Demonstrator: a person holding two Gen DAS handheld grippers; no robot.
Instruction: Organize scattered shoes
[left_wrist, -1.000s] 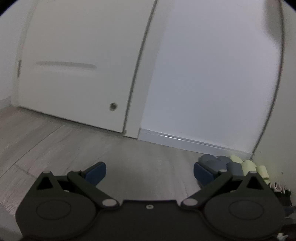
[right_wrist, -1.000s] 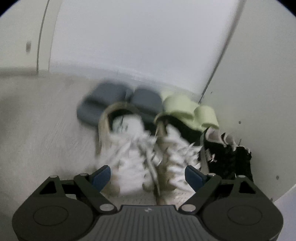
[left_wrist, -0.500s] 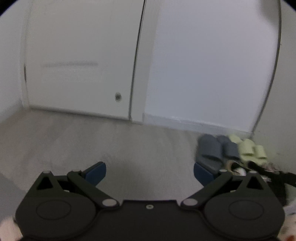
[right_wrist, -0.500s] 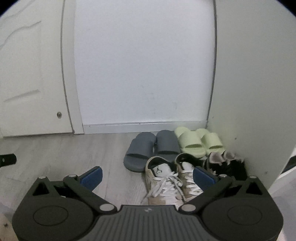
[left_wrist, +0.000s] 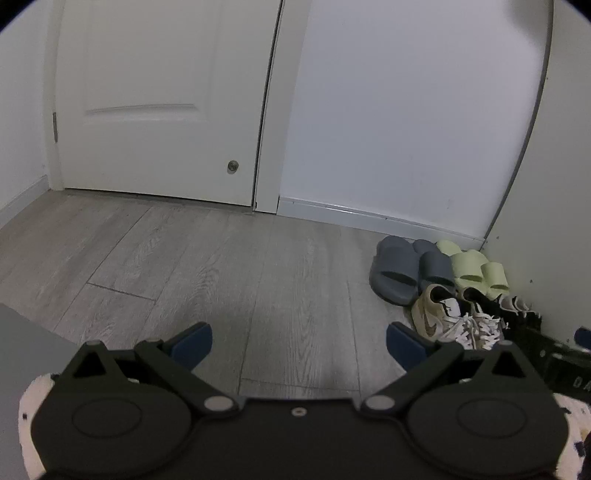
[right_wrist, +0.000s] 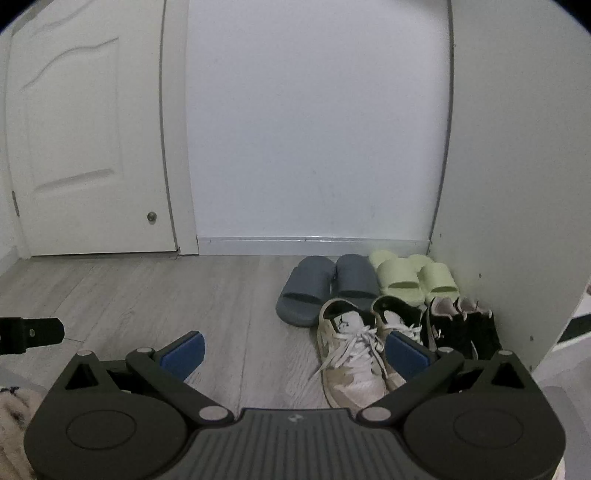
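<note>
Hiding part of the white sneakers (right_wrist: 351, 354) behind the right gripper's finger (right_wrist: 406, 354); cropping the black sneakers (left_wrist: 524, 321) at the left view's edge.

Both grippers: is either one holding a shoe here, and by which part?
Nothing is held. The left gripper and right gripper both have open, empty jaws, short of the white sneakers.
</note>
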